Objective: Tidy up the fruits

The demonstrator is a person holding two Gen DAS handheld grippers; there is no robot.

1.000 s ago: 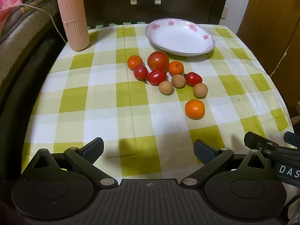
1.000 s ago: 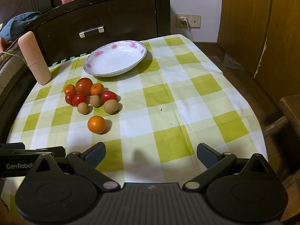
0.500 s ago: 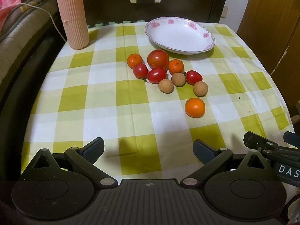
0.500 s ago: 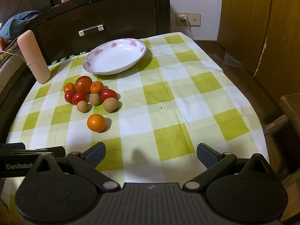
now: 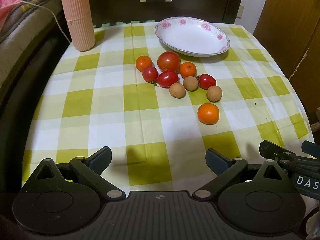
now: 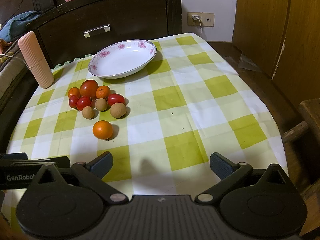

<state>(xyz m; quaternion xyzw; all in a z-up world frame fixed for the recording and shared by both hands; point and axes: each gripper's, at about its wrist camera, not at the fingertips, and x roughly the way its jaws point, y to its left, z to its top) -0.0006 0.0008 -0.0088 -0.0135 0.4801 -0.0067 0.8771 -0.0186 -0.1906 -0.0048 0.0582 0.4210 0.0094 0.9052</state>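
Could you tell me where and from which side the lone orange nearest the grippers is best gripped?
Grip the lone orange across its widest middle, coming from above or from the near side. It is round and sits apart from the cluster, so both sides are free; the open right gripper looks nearer.

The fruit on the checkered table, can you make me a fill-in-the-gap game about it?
1. The flowered plate has ____ fruit in it.
2. The one orange fruit lying alone is the fruit nearest the ____.
3. The number of small brown round fruits on the cloth is ____.
4. The left gripper and the right gripper both have their jaws ____.

Missing words: no; grippers; three; open
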